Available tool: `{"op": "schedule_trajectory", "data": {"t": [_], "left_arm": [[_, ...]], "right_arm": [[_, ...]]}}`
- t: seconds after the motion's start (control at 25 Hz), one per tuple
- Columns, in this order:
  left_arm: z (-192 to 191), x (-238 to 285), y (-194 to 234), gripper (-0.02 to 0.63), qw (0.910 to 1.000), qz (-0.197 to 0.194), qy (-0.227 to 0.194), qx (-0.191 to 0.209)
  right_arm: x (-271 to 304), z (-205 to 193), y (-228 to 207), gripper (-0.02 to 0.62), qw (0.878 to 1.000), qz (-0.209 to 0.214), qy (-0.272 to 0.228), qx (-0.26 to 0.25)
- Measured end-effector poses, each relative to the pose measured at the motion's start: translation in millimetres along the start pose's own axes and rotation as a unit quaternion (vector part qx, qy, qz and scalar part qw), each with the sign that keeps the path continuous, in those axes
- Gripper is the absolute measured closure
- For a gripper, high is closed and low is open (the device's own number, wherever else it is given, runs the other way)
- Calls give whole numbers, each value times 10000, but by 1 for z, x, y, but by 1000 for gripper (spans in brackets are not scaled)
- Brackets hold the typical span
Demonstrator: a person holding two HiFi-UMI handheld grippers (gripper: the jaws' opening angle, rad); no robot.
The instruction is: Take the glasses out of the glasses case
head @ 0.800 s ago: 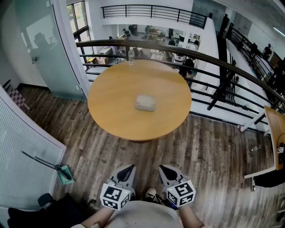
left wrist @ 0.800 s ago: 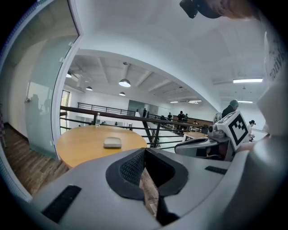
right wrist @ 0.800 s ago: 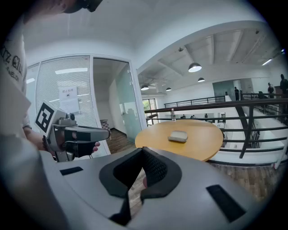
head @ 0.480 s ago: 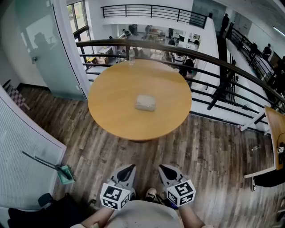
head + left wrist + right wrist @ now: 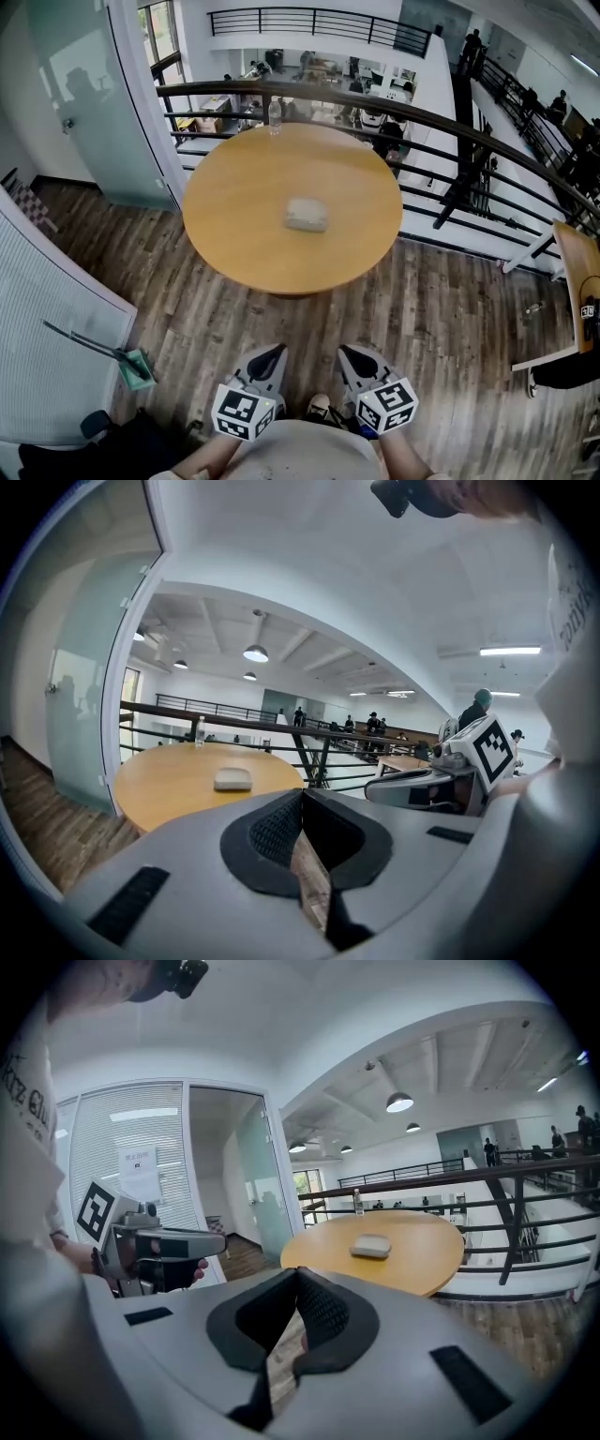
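Observation:
A pale grey glasses case [image 5: 307, 214] lies shut near the middle of the round wooden table [image 5: 234, 197]. It also shows far off as a small grey case [image 5: 232, 779] in the left gripper view and as the same case [image 5: 371, 1245] in the right gripper view. My left gripper [image 5: 271, 357] and right gripper [image 5: 350, 356] are held close to my body, well short of the table, over the wood floor. Both have their jaws together with nothing between them. The glasses are not visible.
A clear water bottle [image 5: 274, 116] stands at the table's far edge. A dark curved railing [image 5: 441, 131] runs behind the table. A glass partition [image 5: 84, 94] is on the left, a dustpan [image 5: 136, 367] lies on the floor at left, and another table's edge [image 5: 579, 281] is at right.
The view has shifted very slightly; the right gripper has edged a little to the right. The case and table are unchanged.

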State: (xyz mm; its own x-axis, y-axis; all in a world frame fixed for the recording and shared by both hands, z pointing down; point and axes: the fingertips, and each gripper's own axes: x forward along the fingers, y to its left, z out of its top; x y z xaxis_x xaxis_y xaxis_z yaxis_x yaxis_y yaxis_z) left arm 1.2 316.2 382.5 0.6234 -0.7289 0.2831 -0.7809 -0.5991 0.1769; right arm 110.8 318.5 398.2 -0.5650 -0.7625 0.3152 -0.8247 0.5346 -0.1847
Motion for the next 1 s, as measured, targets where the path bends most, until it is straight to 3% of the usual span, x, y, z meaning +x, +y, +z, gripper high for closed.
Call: {"op": "schedule_trajectory", "data": {"t": [0.56,1.0], "left_arm": [[0,-25,35,581,9983,-481,90,312],[4,1,63,582,9987,-495,79,125]], "right_arm": [[21,11,8,571,9980,-591,-201,126],[51,12,-8,571,9981,-512,-266,229]]}}
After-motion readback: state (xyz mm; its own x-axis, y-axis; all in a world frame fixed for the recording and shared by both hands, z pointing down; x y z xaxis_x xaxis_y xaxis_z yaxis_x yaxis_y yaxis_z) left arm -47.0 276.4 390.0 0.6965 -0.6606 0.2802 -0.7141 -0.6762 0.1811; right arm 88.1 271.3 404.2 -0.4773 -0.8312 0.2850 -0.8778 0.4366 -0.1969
